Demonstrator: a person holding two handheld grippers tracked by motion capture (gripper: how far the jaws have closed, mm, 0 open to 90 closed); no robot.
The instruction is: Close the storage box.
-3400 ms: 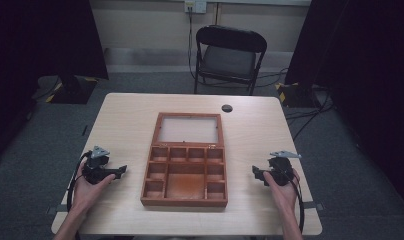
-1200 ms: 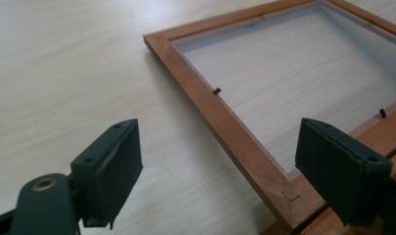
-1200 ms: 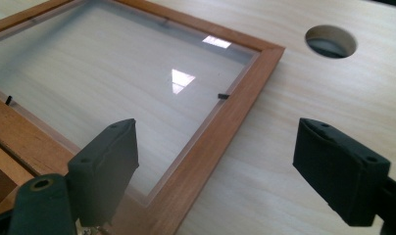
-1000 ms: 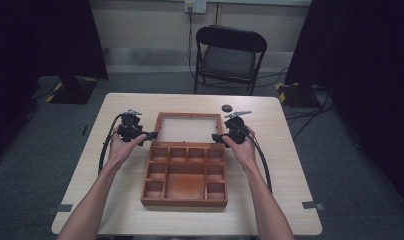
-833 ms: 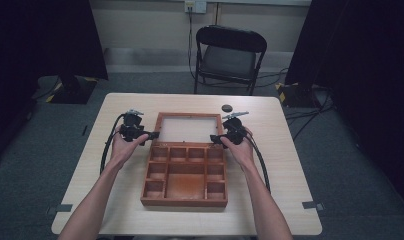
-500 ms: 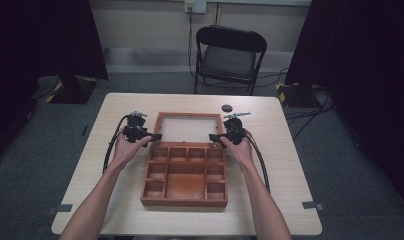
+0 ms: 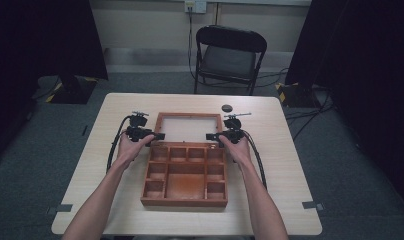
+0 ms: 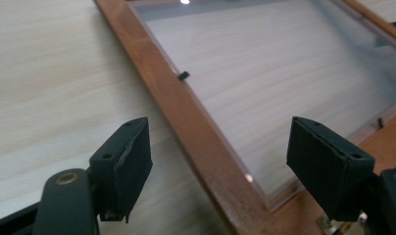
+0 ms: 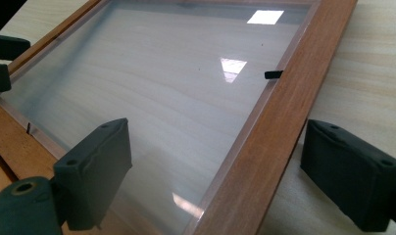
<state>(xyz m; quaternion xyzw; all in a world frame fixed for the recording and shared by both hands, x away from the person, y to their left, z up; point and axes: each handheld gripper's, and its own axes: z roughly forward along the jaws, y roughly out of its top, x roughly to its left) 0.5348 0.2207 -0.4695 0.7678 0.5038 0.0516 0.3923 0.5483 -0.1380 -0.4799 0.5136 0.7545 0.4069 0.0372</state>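
The wooden box and its flat-lying glazed lid take up the middle of the table. The left gripper and right gripper stand at the lid's two side rails, jaws spread astride them. A small black disc lies behind the lid. Bare tabletop runs wide along both sides. A folding chair stands beyond the far edge.

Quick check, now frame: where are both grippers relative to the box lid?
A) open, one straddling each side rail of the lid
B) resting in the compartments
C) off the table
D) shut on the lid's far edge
A: the left gripper and the right gripper each have jaws spread wide on either side of a wooden side rail of the glass-paned lid.
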